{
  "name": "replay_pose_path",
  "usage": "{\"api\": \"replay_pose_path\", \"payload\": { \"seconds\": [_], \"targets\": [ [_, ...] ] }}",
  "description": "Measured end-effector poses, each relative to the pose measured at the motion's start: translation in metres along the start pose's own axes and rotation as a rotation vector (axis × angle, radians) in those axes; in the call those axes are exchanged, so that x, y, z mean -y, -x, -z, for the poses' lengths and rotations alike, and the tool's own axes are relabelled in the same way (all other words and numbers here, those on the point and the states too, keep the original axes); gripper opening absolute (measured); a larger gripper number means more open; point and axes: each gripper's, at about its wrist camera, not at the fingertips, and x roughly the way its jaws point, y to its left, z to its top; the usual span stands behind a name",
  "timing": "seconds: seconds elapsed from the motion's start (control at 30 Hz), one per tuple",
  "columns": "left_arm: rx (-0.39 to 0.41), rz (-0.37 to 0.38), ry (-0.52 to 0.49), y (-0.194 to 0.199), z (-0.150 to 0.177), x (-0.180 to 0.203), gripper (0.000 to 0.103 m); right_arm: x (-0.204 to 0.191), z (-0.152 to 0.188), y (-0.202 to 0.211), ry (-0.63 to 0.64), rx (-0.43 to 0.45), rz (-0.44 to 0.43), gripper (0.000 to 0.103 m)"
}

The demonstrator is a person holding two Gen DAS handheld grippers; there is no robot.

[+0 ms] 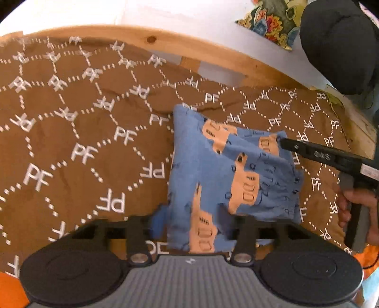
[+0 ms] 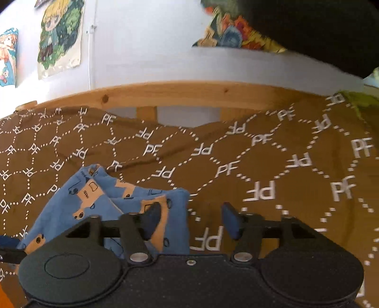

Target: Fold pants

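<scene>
Blue pants (image 1: 227, 170) printed with orange trucks lie folded into a small packet on the brown bedspread (image 1: 71, 142). My left gripper (image 1: 199, 222) sits at the packet's near edge with its jaws apart. One blue pad (image 1: 157, 220) shows to the left of the cloth and the other is hidden behind it. My right gripper (image 1: 284, 143) reaches in from the right, held by a hand (image 1: 355, 203), its tip at the packet's right corner. In the right wrist view the right gripper (image 2: 190, 218) is open. Its left finger (image 2: 151, 220) is over the corner of the pants (image 2: 94, 201), and its right finger (image 2: 231, 220) is over bare bedspread.
A wooden bed rail (image 1: 213, 47) runs along the far edge of the bedspread, with a white wall behind it. A flowered cushion (image 1: 272, 19) and a dark bulky shape (image 1: 338, 47) sit at the far right. Posters (image 2: 61, 35) hang on the wall.
</scene>
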Motion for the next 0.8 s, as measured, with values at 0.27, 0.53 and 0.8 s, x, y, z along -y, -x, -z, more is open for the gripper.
{"api": "replay_pose_path", "payload": {
  "seconds": [0.27, 0.53, 0.8],
  "targets": [
    [0.118, -0.034, -0.05, 0.028, -0.004, 0.017, 0.103, -0.007, 0.011, 0.059, -0.015, 0.112, -0.006, 0.101],
    [0.207, -0.11, -0.103, 0.051, 0.006, 0.038, 0.103, -0.022, 0.031, 0.118, -0.024, 0.187, 0.028, 0.102],
    [0.218, -0.089, -0.105, 0.077, 0.039, 0.05, 0.103, -0.038, 0.067, 0.178, -0.075, 0.202, 0.065, 0.102]
  ]
}}
